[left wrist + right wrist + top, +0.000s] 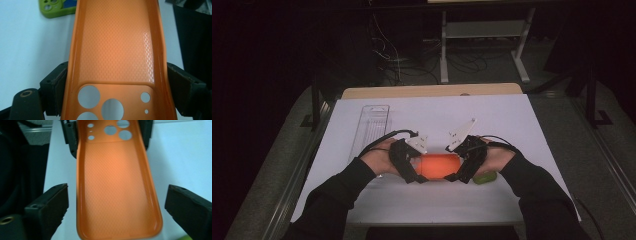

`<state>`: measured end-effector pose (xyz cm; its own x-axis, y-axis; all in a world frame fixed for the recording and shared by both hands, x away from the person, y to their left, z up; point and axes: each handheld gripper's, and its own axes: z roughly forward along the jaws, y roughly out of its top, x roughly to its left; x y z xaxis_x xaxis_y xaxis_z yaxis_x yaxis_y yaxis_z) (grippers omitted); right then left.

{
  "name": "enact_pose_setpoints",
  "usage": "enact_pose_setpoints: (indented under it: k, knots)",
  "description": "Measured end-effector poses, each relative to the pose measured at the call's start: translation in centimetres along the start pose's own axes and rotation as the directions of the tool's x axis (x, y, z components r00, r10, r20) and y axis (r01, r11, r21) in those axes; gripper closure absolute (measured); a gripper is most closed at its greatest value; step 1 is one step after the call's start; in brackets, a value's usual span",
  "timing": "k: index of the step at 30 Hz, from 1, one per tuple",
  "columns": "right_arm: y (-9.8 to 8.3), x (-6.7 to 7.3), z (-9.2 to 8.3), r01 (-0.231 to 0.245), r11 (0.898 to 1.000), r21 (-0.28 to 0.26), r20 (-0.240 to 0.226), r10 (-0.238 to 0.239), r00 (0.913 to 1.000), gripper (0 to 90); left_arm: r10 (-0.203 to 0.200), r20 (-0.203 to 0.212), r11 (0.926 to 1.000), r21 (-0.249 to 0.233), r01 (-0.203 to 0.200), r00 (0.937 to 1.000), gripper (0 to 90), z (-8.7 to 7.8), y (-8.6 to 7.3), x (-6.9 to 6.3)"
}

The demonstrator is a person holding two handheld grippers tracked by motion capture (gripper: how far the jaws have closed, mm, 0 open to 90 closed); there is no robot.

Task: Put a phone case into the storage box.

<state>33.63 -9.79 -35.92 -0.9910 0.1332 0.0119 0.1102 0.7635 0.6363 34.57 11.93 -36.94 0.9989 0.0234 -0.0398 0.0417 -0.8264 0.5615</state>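
So right now I've got the orange phone case (439, 165) hanging between my two claws near the front middle of the white table (512, 120). My left gripper (113, 92) is clamped across the camera-hole end; in the left gripper view the pads press the case's two long walls and the walls bow in a bit. My right gripper (113, 206) is spread wide around the plain end, and there's clear daylight between each pad and the case, so it isn't holding anything. From the right gripper view you can see the left claw's jaws pinching the far end, up at 12 o'clock.

Progress-wise, my read: the case is up and handed to the left claw, and the right one has let go. What's left is presumably setting it down somewhere or fitting it on something.

Other stuff: a green phone case (56, 8) at 11 o'clock in the left gripper view, lying flat on the table, and a clear plastic tray (371, 127) at roughly 10 o'clock from the orange one.

No brand, logo or writing I can read anywhere, just a dimpled texture inside the case.
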Motion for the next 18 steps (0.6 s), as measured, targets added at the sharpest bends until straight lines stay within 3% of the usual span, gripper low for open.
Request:
enact_pose_setpoints:
  k: [2, 3, 7, 10, 13, 14, 17, 18]
  knots:
    - [-0.2, -0.3, -0.2, -0.013, 1.000, -0.012, 0.029, 0.013, 0.9995, 1.8, 0.017, -0.005, 0.9996, 0.023, -0.017, 0.9998, 16.0, -0.2, -0.1, 0.2]
    - [-0.3, -0.5, -0.3, -0.014, 1.000, -0.023, 0.037, 0.015, 0.9992, 1.6, -0.037, -0.019, 0.9993, 0.001, 0.037, 0.9991, 16.0, -0.1, -0.3, 0.1]
    - [-0.8, -1.0, -0.6, -0.020, 0.999, -0.047, 0.059, 0.023, 0.9980, 1.2, -0.077, -0.038, 0.9971, -0.003, 0.077, 0.9963, 16.0, -0.4, -0.5, 0.1]
    - [-1.6, -1.4, -1.1, -0.070, 0.995, -0.066, 0.091, 0.076, 0.9930, 0.0, -0.130, -0.085, 0.9911, -0.040, 0.127, 0.9879, 16.0, -1.0, -0.8, 0.3]
    - [-2.3, -1.4, -1.4, -0.151, 0.983, -0.108, 0.107, 0.162, 0.9810, 0.0, -0.165, -0.123, 0.9859, -0.049, 0.160, 0.9785, 15.9, -1.6, -1.2, 0.3]
    - [-2.3, -1.4, -1.4, -0.151, 0.983, -0.108, 0.107, 0.162, 0.9810, 0.0, -0.165, -0.123, 0.9859, -0.049, 0.160, 0.9785, 15.9, -1.6, -1.2, 0.3]
    - [-3.2, -1.4, -1.7, -0.197, 0.970, -0.144, 0.134, 0.217, 0.9671, 0.0, -0.200, -0.147, 0.9794, -0.057, 0.194, 0.9686, 16.0, -2.1, -1.6, 0.5]
    - [-3.8, -1.2, -1.8, -0.238, 0.958, -0.159, 0.153, 0.262, 0.9529, 0.0, -0.224, -0.164, 0.9743, -0.057, 0.218, 0.9607, 15.9, -2.4, -1.8, 0.5]
